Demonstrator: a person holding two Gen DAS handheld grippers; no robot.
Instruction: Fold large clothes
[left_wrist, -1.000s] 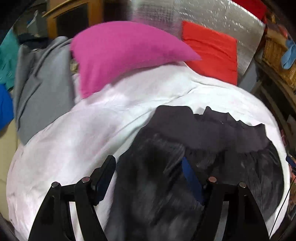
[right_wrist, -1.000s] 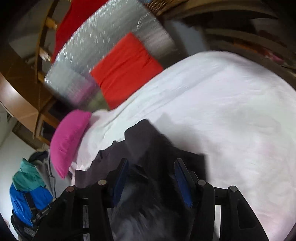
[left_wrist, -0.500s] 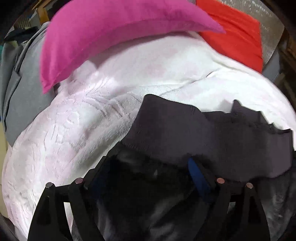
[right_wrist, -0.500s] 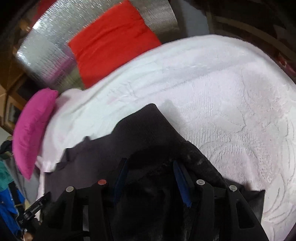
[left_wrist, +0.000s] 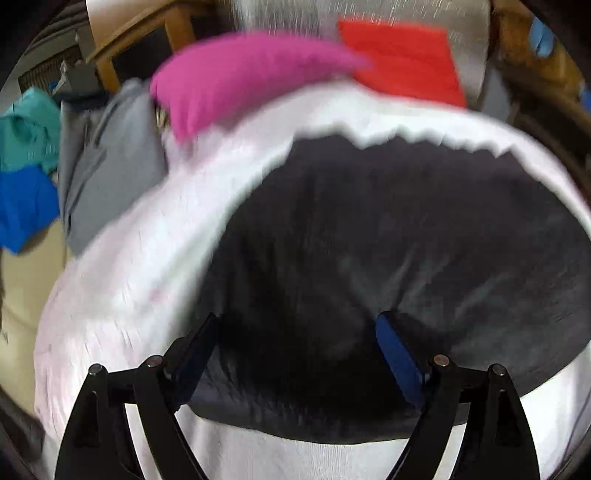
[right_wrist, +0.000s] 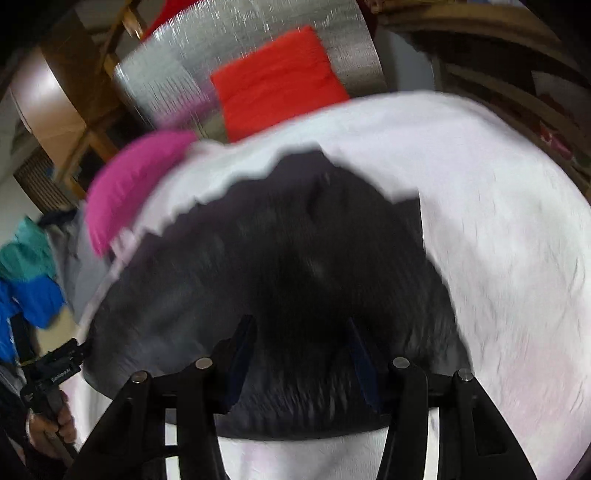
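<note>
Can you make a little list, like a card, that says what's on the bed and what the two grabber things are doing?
surface: white blanket spread over the bed
main thing: dark garment lying on the blanket
left gripper: jaws wide, have just been opening; dark cloth lies between them, not pinched
right gripper: over the same garment; grip unclear in the blur
behind the bed: pink pillow, red cushion, silver foil panel
to one side: grey cloth, teal and blue clothes
picture quality: blurred by motion
</note>
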